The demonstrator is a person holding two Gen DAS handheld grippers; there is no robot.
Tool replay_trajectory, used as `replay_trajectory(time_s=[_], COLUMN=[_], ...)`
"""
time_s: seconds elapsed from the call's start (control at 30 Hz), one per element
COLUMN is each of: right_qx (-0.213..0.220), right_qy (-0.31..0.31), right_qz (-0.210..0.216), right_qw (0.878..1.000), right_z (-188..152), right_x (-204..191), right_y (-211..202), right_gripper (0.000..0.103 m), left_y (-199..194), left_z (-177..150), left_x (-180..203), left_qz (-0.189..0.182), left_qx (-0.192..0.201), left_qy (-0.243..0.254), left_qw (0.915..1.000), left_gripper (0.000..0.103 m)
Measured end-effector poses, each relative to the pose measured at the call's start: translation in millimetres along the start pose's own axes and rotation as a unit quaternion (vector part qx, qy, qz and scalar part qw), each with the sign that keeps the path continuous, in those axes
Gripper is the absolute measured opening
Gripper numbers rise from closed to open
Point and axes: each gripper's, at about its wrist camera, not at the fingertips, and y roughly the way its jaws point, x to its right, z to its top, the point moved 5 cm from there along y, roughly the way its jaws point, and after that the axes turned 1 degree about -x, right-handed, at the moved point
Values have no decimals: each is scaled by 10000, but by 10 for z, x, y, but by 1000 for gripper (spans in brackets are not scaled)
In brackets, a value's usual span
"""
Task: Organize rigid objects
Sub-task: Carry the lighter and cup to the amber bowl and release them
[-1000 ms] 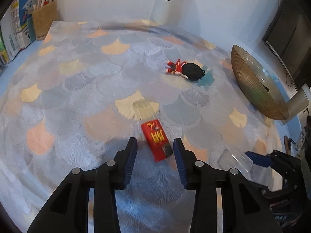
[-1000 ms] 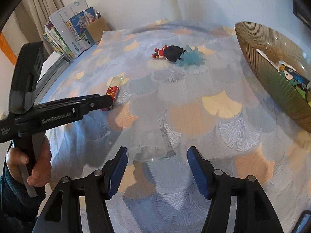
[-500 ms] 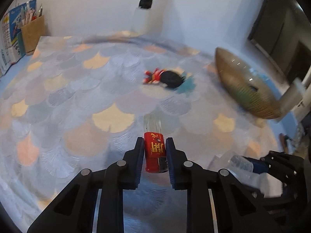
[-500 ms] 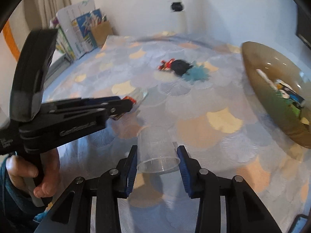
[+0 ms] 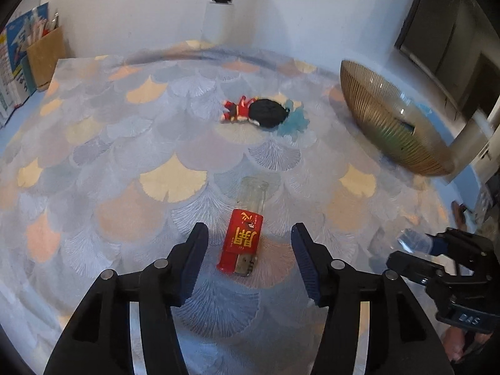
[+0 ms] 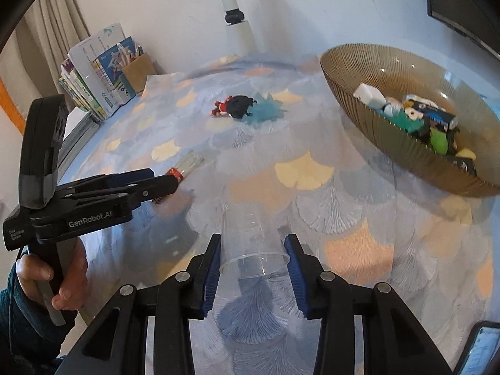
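Nearest the right gripper (image 6: 253,261), its jaws are clamped on a clear plastic cup (image 6: 251,243), likely bound for the bowl (image 6: 368,125). The left gripper (image 5: 248,261) hovers, jaws apart, over the red lighter (image 5: 242,243) lying on the cloth. Farther off, a small doll (image 5: 259,115) lies waiting.

Left gripper (image 5: 250,256) low, jaws wide apart; right gripper (image 6: 253,268) jaws clamped on something.
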Motion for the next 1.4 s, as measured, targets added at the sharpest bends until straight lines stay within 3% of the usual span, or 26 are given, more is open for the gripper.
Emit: replay_trajectory(time_s=[0.03,0.1,0.23,0.4,0.5,0.63,0.73,0.9,1.13,1.17,1.2,1.23,1.3,1.4], right_qx=[3,40,192,812,1224,1599,1492,1152,784,834,887,957,1213,1413], right_qy=[10,0,-38,-151,51,364,517,750,1002,1057,1112,1185,1377,1213], right_qz=[16,15,-16,-357,-787,-1098,-1441,-1550,-1459,-1429,-1375,-1313,-1447,-1481], right_qw=[10000,10000,9998,9959,9893,9803,9769,9783,9811,9805,9802,9796,9723,9713], right_z=[-13,-30,0,356,710,1070,1166,1107,945,943,948,960,995,1016], right_x=[-2,-3,20,251,576,961,1174,1453,1661,1673,1682,1689,1715,1555], right_y=[-7,-30,-141,-679,-1045,-1365,-1363,-1196,-996,-1019,-1050,-1100,-1281,-1461], right_gripper=[39,39,39,39,39,39,39,39,39,39,41,46,66,66], left_y=[22,56,18,-408,-731,-827,-545,-113,185,189,172,121,-63,-464], left_z=[9,40,127,509,982,1429,1530,1421,1350,1345,1348,1345,1379,1425], left_x=[39,125,190,579,954,1368,1618,1823,1890,1903,1906,1870,1763,1483], left_qz=[162,506,293,-70,-430,-792,-1056,-1179,-1340,-1399,-1460,-1519,-1657,-1601], left_qx=[10,-59,-63,729,1340,1813,1544,1083,665,623,614,641,837,1438], left_qy=[175,508,336,506,667,594,470,411,365,388,406,393,242,126], left_qw=[9997,9974,9990,9960,9878,9784,9812,9862,9881,9874,9865,9855,9823,9765], left_gripper=[50,20,20,20,20,20,20,20,21,28,41,47,81,87])
